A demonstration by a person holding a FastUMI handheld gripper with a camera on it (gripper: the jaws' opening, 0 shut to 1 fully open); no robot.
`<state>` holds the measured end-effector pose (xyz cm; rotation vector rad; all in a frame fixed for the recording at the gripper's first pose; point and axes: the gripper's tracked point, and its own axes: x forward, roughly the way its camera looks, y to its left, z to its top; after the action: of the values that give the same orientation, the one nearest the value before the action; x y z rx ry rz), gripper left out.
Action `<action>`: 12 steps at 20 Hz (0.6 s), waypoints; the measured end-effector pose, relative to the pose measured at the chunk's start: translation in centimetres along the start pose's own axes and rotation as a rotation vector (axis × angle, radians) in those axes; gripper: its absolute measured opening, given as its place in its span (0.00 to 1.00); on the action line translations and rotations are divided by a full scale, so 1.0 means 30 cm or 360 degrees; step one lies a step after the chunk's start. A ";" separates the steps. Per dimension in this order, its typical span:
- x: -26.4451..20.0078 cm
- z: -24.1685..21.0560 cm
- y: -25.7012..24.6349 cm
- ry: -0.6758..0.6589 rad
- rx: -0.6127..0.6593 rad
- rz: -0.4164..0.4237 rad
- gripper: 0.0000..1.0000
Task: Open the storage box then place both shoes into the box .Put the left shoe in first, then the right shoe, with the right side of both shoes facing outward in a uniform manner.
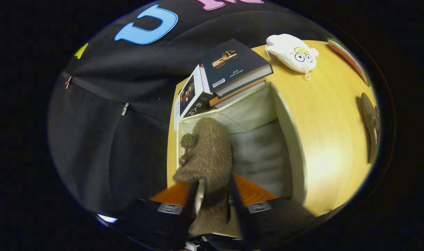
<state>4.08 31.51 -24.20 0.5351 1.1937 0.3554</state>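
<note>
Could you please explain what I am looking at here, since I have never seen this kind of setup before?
There is no robot arm: a person carries a hand-held two-finger gripper, and a fisheye camera riding on it looks forward along the fingers, hence the round, bent picture. Both fingers press on a fuzzy brown shoe, which hangs over the open storage box, toward the side nearer the stacked books. The box stands on a wooden table. Beyond it lie the books and a white plush toy. The second brown shoe lies on the table, away from the box. The job is to put both shoes into the box.
</note>
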 end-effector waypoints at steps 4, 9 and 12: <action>-0.094 -0.026 0.077 -0.0025 -0.0099 0.0078 0.98; -0.382 0.075 0.065 -0.0262 -0.0438 0.0088 0.98; -0.554 0.161 -0.042 -0.0464 -0.0558 -0.0013 0.98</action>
<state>3.02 20.67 -10.67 0.2654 0.8282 0.4523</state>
